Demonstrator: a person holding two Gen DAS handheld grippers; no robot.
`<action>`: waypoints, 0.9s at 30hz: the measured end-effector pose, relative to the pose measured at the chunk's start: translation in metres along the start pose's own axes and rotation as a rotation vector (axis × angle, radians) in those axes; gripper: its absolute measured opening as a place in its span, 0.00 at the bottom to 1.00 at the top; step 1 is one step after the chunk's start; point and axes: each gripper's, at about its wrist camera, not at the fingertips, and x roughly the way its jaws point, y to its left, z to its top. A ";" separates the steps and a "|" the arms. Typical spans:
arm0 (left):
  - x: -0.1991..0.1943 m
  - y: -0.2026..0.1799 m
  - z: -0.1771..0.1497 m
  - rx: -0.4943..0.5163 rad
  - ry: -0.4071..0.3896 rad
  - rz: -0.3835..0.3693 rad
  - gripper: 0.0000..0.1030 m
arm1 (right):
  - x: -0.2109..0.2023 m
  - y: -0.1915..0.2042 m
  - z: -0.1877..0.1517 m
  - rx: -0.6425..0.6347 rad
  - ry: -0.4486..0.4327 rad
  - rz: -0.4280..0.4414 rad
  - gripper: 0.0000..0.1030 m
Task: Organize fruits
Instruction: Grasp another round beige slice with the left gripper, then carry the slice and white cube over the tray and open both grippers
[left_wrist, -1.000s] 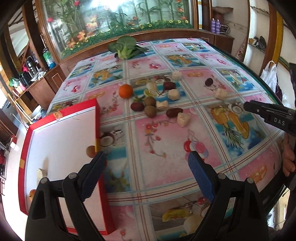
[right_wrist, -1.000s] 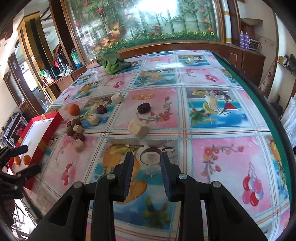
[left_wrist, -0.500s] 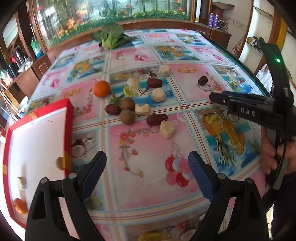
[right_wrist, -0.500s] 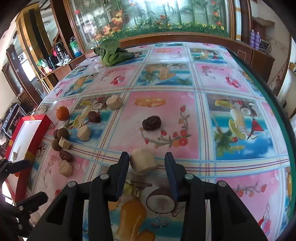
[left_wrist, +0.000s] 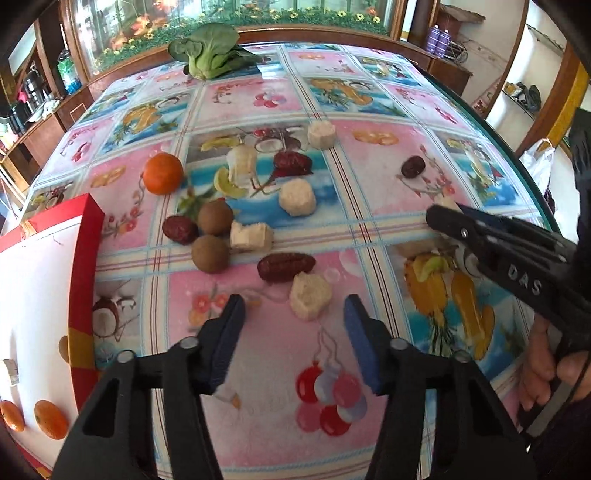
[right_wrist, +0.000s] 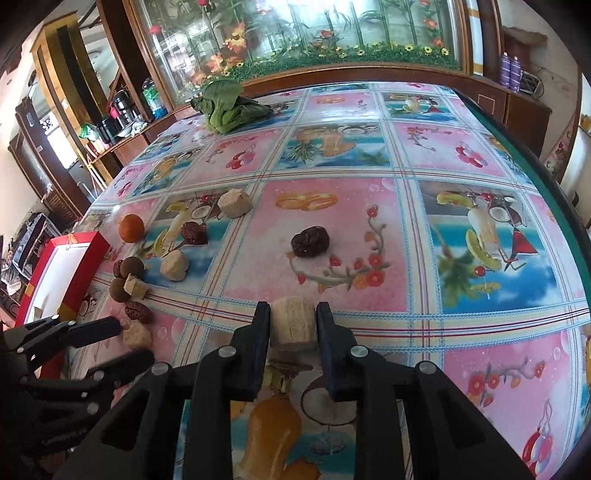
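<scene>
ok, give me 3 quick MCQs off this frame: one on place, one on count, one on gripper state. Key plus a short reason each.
1. Where does the leafy green lie?
A. far end of the table
B. inside the red box
C. between the left gripper's fingers

2. How many oranges are in the red box?
A. none
B. two
C. five

3. What is the right gripper doing?
A. open over bare cloth
B. shut on a pale chunk
C. shut on an orange

Key: 1 A, it sits past all the fruit by the wooden ledge. 2 B, two oranges show at the box's near corner. 3 B, both fingers press the pale chunk; the left gripper is open.
</scene>
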 end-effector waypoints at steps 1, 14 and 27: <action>0.000 -0.001 0.001 0.005 -0.003 0.003 0.47 | 0.000 0.000 0.000 -0.001 -0.001 0.001 0.23; -0.009 -0.006 -0.010 0.032 -0.040 0.020 0.24 | -0.006 0.000 -0.001 0.004 -0.039 0.008 0.23; -0.091 0.071 -0.047 -0.075 -0.206 0.108 0.24 | -0.018 0.032 0.005 0.010 -0.123 0.094 0.23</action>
